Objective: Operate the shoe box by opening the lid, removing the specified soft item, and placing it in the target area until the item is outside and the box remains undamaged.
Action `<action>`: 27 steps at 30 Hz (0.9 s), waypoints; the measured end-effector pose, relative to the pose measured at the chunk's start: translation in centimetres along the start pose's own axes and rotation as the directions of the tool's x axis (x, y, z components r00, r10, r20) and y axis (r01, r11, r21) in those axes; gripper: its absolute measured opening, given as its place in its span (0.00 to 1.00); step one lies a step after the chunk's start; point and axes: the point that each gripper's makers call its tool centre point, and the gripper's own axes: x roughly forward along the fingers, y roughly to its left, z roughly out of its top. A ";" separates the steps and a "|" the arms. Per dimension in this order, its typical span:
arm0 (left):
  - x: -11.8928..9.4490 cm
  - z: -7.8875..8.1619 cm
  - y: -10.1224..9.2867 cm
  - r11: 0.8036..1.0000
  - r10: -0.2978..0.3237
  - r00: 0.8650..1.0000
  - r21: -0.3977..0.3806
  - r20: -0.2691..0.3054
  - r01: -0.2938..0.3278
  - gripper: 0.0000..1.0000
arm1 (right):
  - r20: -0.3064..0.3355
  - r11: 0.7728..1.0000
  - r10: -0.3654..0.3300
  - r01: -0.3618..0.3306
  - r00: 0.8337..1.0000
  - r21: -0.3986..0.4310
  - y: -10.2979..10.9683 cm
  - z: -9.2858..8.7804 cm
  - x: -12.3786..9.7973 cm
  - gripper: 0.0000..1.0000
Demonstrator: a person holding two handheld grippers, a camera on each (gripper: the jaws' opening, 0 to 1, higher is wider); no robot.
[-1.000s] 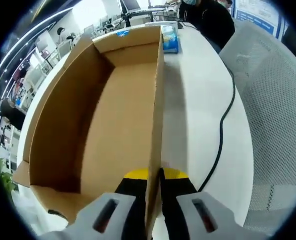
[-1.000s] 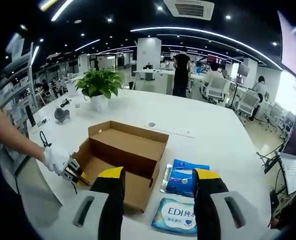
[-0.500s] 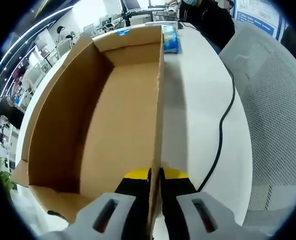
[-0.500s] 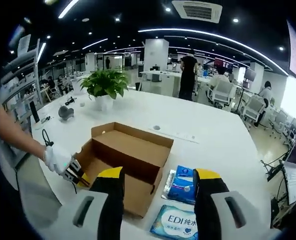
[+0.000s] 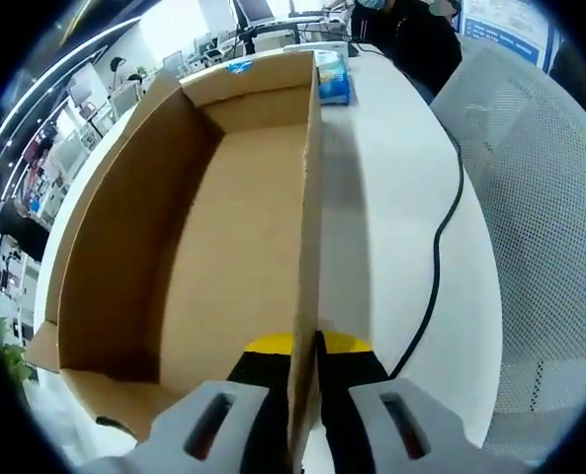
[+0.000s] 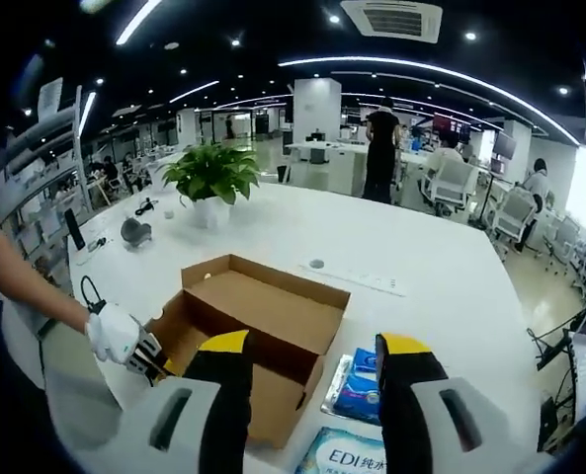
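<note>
Clamped on the near side wall of the open shoe box (image 5: 223,227), our left claw (image 5: 306,341) pinches the cardboard; our right claw (image 6: 310,343) hangs wide apart above it, holding nothing. We see two blue tissue packs (image 6: 360,383) lying just beside the box on the white worktop (image 6: 411,257).

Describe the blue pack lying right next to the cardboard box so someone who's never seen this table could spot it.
On the big white table sits an open cardboard box. Just off the box's side, between the right gripper's jaws in the right gripper view, lies the blue pack. Unlike the paler pack printed EDI nearer the camera, it is deep blue.
</note>
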 end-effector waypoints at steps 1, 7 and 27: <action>0.0 0.0 0.0 1.000 0.000 1.000 0.000 -0.001 0.000 0.06 | -0.006 1.000 0.003 -0.003 1.000 -0.010 0.0 0.1 0.1 0.44; 0.0 0.0 0.0 1.000 -0.003 1.000 0.000 -0.002 0.003 0.06 | -0.013 0.999 -0.002 0.001 1.000 -0.032 -0.3 0.8 0.6 0.37; 0.0 0.0 -0.1 1.000 0.001 1.000 0.001 0.001 -0.001 0.06 | -0.054 0.987 -0.012 0.020 0.998 0.159 -2.8 1.7 3.2 0.29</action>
